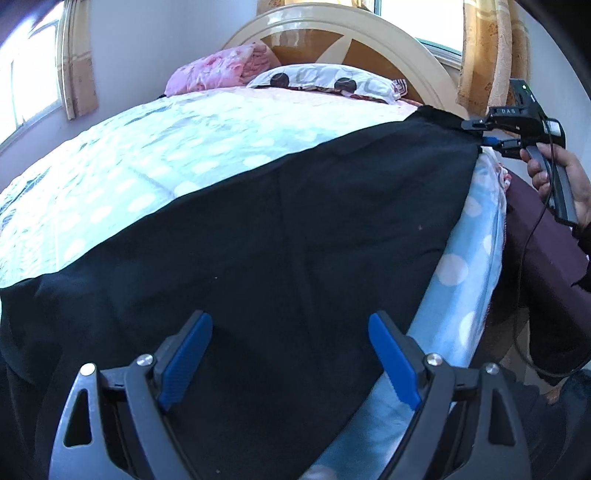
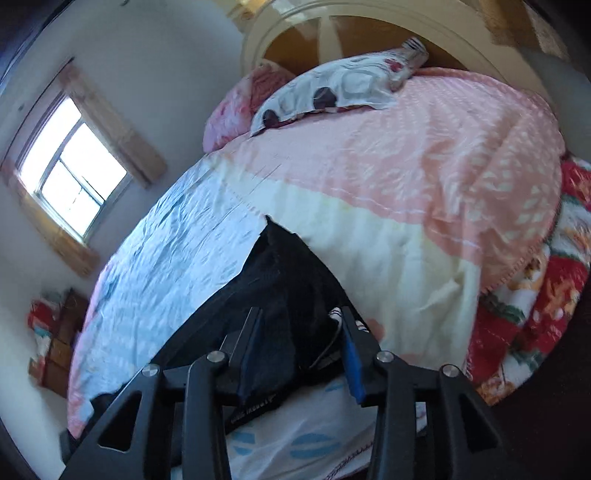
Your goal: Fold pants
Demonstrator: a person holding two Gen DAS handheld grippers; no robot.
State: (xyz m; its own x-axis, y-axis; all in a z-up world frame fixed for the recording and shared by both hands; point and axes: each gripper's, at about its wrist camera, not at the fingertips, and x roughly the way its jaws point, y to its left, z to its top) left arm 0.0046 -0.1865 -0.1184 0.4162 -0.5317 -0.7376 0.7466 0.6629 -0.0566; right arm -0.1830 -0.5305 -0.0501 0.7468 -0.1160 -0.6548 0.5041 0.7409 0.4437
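Black pants [image 1: 280,236] lie spread across the near side of the bed. My left gripper [image 1: 290,354] hovers over their near end, jaws wide apart, nothing between them. My right gripper [image 1: 480,134] shows at the far right corner of the pants in the left wrist view, at the bed's edge, touching the cloth. In the right wrist view the right gripper [image 2: 299,354] has black pants cloth [image 2: 280,295] bunched between its fingers, jaws partly apart around the waistband end.
The bed has a light blue and pink dotted cover [image 1: 155,166]. A patterned pillow [image 1: 325,79] and pink quilt [image 1: 218,70] lie by the headboard [image 1: 369,33]. A red floral blanket [image 2: 535,295] hangs off the bed's right side. My own body stands at the right [image 1: 546,258].
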